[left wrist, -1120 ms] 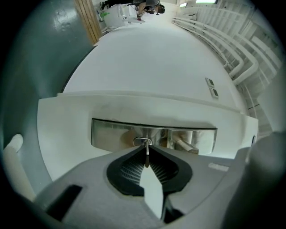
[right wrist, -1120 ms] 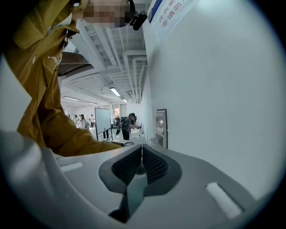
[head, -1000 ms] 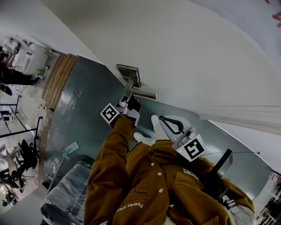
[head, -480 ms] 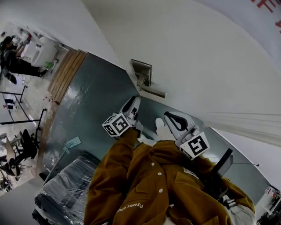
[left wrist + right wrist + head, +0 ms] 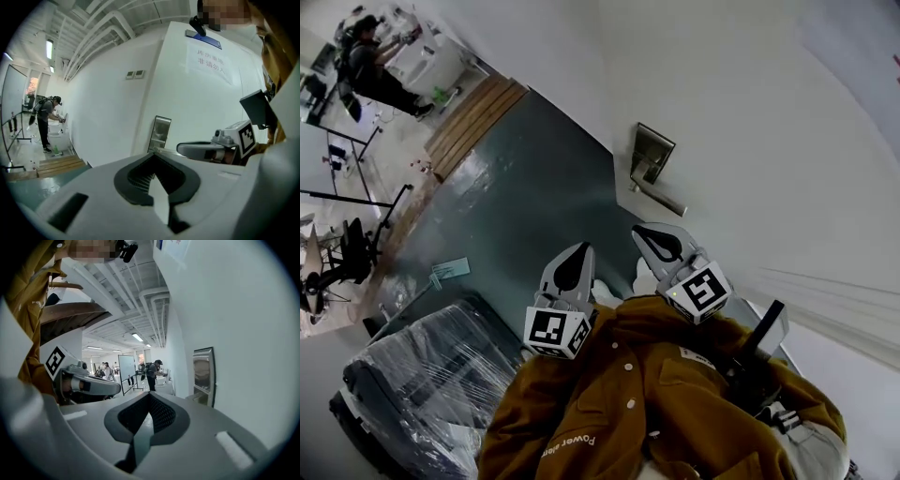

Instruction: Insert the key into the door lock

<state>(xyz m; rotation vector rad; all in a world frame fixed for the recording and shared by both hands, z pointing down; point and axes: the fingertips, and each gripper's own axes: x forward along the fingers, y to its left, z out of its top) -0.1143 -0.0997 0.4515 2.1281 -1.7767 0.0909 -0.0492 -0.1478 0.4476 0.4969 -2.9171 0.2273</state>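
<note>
The metal lock plate with its lever handle sits on the white door. It also shows in the left gripper view and the right gripper view. My left gripper hangs below and left of the handle, well clear of it, with its jaws shut and nothing between them. My right gripper is just below the lever, not touching it, its jaws also shut and empty. Each gripper sees the other beside it. No key shows in any view.
A plastic-wrapped bulky object stands on the dark green floor at the lower left. A wooden step lies along the wall farther off, where a person stands at a white fixture. A whiteboard stands in the hall beyond.
The left gripper has come off the door handle, drawn back toward the body, rolled over and shut. The right gripper has shifted slightly toward the lever. The head view has swung.
</note>
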